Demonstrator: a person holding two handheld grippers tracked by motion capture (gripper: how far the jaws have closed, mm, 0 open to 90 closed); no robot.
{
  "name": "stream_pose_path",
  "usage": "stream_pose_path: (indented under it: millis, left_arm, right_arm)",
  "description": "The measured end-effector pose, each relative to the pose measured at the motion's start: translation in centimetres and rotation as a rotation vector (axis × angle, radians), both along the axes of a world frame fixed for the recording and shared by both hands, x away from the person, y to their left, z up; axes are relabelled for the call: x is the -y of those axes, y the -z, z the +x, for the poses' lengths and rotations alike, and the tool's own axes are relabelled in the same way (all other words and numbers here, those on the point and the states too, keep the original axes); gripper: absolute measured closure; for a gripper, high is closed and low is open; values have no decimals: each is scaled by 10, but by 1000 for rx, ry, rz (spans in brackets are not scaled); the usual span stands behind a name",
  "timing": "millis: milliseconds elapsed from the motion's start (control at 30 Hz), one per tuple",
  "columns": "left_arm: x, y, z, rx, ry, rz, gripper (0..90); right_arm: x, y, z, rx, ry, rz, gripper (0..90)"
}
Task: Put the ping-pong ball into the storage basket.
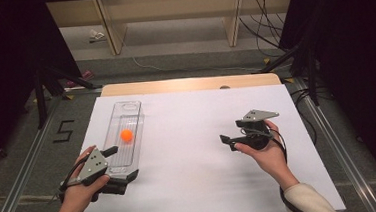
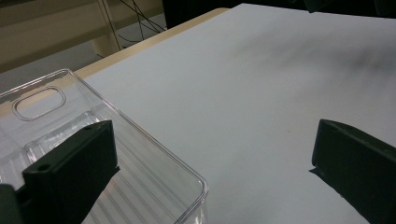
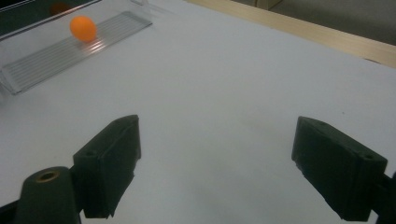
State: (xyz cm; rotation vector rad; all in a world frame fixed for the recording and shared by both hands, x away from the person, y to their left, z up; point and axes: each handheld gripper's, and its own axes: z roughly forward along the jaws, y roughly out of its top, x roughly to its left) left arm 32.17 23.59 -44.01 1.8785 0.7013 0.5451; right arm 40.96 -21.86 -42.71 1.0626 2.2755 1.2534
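A clear plastic tray (image 1: 127, 108) lies lengthwise on the left of the white table top (image 1: 196, 175), with an orange ball (image 1: 126, 135) resting in its middle. My left gripper (image 1: 125, 162) is open at the tray's near end. In the left gripper view one jaw stands over the tray's ribbed floor (image 2: 140, 186) and the other over bare table, so the left gripper (image 2: 210, 154) straddles the tray's near corner. My right gripper (image 1: 230, 132) is open on the right, pointing left toward the tray. Nothing lies inside the right gripper (image 3: 215, 158); the ball (image 3: 83, 28) and tray (image 3: 42, 65) sit far off.
A wooden table edge (image 1: 189, 84) runs along the back of the white top. Beyond it are shelving legs and loose cables (image 1: 260, 25) on the floor. Dark stands flank both sides. A "5" (image 1: 63, 130) is marked on the floor at left.
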Motion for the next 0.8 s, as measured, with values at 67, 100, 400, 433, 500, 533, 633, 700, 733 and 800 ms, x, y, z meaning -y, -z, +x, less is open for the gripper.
stream_pose_path:
  millis: [67, 100, 400, 433, 500, 533, 633, 700, 733, 800]
  left_arm:
    - [0, 0, 0, 1, 1, 0, 0]
    - [0, 0, 0, 1, 1, 0, 0]
    - [0, 0, 0, 1, 1, 1, 0]
    - [0, 0, 0, 1, 1, 2, 0]
    - [0, 0, 0, 1, 1, 1, 0]
    - [0, 0, 0, 2, 1, 0, 0]
    - [0, 0, 0, 2, 1, 1, 0]
    - [0, 0, 0, 2, 1, 1, 0]
    - [0, 0, 0, 2, 1, 1, 0]
    - [0, 0, 0, 2, 1, 1, 0]
  right_arm:
    - [2, 0, -1, 1, 3, -1, 166]
    - [3, 0, -1, 3, 2, -1, 165]
    - [10, 2, -6, -3, 14, -1, 165]
    - [11, 2, -6, -4, 15, 0, 165]
    - [12, 2, -7, -4, 17, -1, 165]
    - [13, 2, -8, -7, 20, 0, 166]
    - [15, 2, -9, -5, 20, 0, 165]
    - [16, 3, -10, -4, 20, -1, 166]
    - [16, 3, -11, -6, 21, 0, 166]
    - [17, 3, -12, -6, 19, -1, 165]
